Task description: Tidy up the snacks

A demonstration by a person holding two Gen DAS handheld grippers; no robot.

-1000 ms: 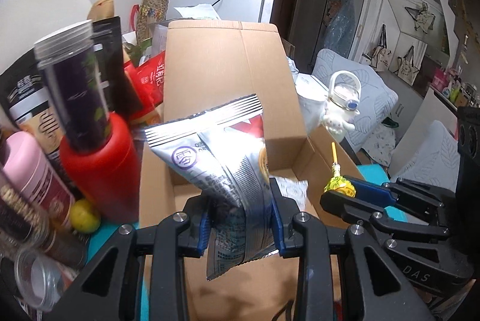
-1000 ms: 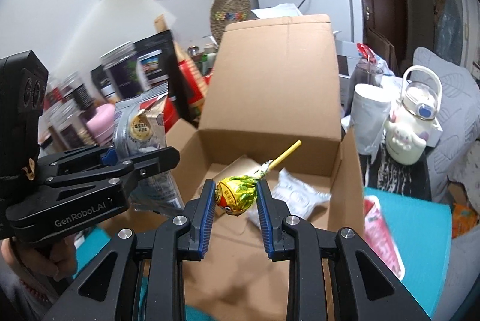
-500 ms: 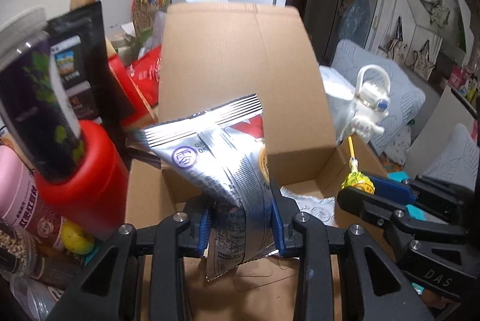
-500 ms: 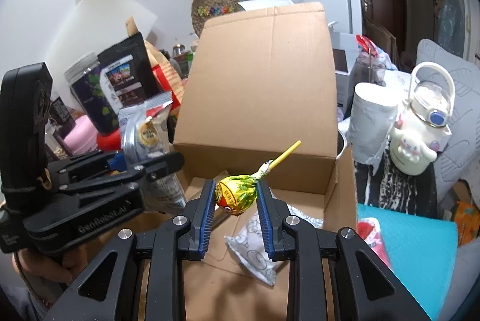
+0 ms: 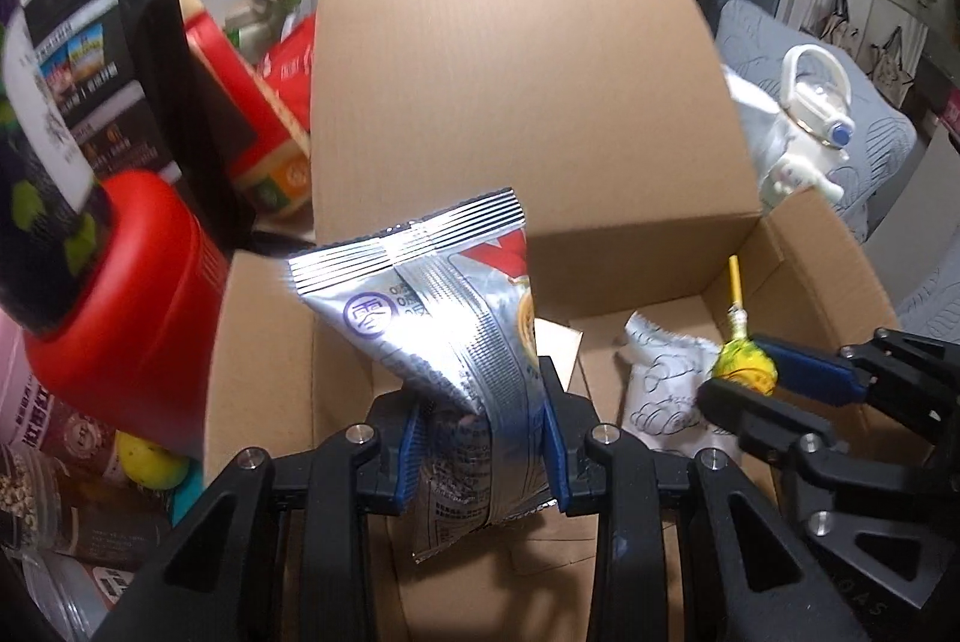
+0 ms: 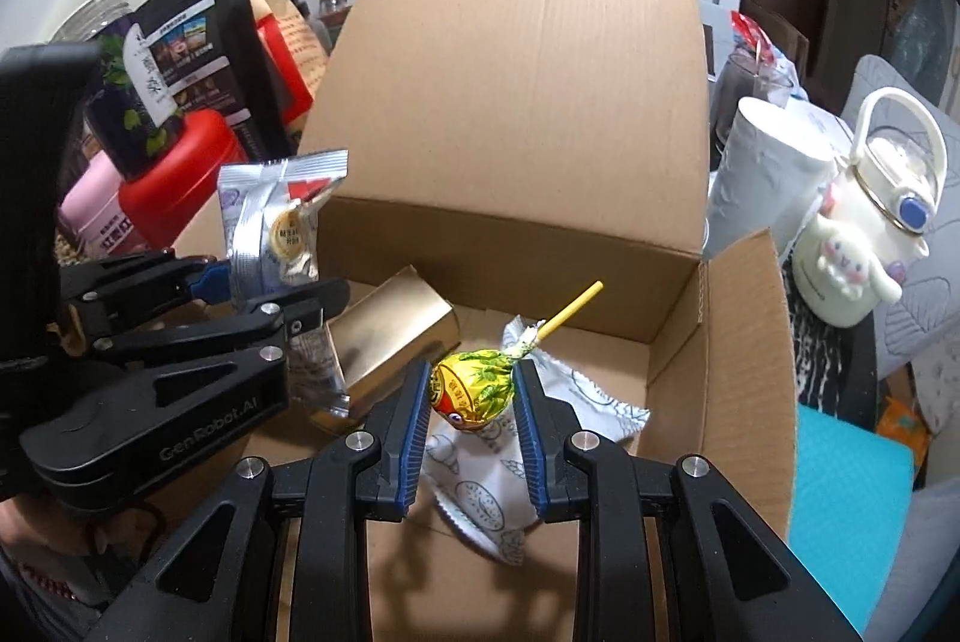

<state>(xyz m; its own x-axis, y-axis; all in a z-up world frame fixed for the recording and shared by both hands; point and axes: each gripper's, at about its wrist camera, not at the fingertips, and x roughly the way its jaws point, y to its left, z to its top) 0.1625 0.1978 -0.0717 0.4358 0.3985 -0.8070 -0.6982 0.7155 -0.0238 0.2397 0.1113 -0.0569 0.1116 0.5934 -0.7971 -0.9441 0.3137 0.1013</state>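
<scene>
Much clutter beside cardboard box (image 6: 528, 60); teal, seemingly table surface (image 6: 852, 468).

Each camera sits on a gripper and looks forward along its two fingers, down into the open cardboard box (image 5: 516, 60), from very close. The left view looks from the box's left side, with the left gripper (image 5: 483, 429) at the bottom and the right gripper (image 5: 747, 372) poking in from the right. The right view looks from nearer the middle. Both views share the box, the white packet (image 6: 510, 480) inside and the white bottle (image 6: 864, 246).
</scene>
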